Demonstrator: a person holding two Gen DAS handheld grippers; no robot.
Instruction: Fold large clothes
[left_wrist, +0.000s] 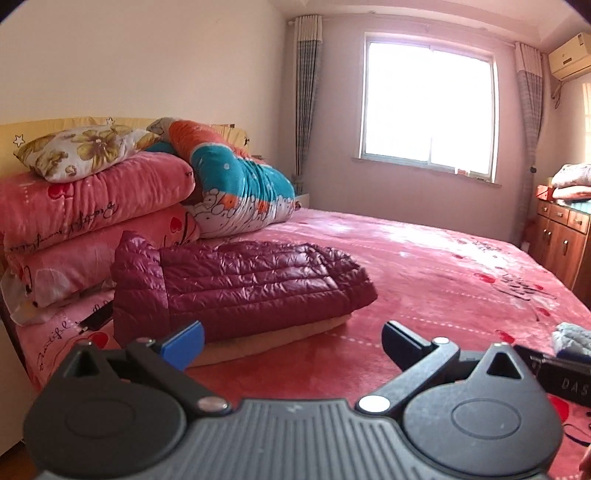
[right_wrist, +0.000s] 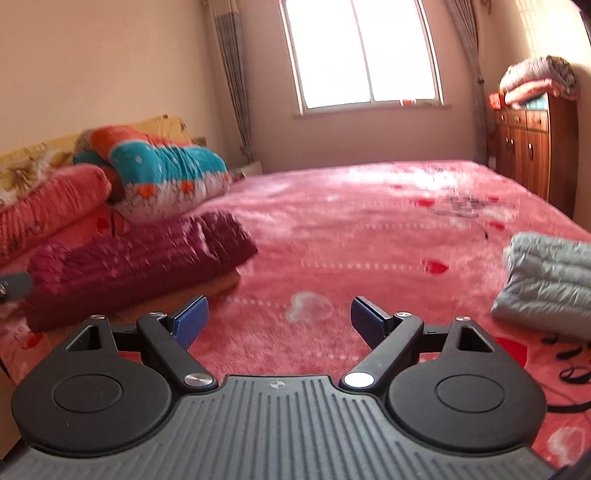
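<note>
A folded maroon puffer jacket (left_wrist: 243, 284) lies on the pink bed (left_wrist: 443, 266), on top of a folded tan garment (left_wrist: 280, 338), near the stacked bedding. My left gripper (left_wrist: 291, 341) is open and empty, just in front of the jacket. My right gripper (right_wrist: 279, 319) is open and empty over the bare bedspread (right_wrist: 351, 229), with the maroon jacket (right_wrist: 140, 258) to its left. A folded grey puffer garment (right_wrist: 550, 280) lies to its right; its corner shows in the left wrist view (left_wrist: 572, 336).
Stacked pink quilts (left_wrist: 92, 221), a floral pillow (left_wrist: 81, 151) and a teal-orange blanket (left_wrist: 236, 181) are piled at the head of the bed. A phone (left_wrist: 98, 317) lies beside the jacket. A wooden cabinet (right_wrist: 532, 147) with folded bedding stands at the right by the window (left_wrist: 428, 110).
</note>
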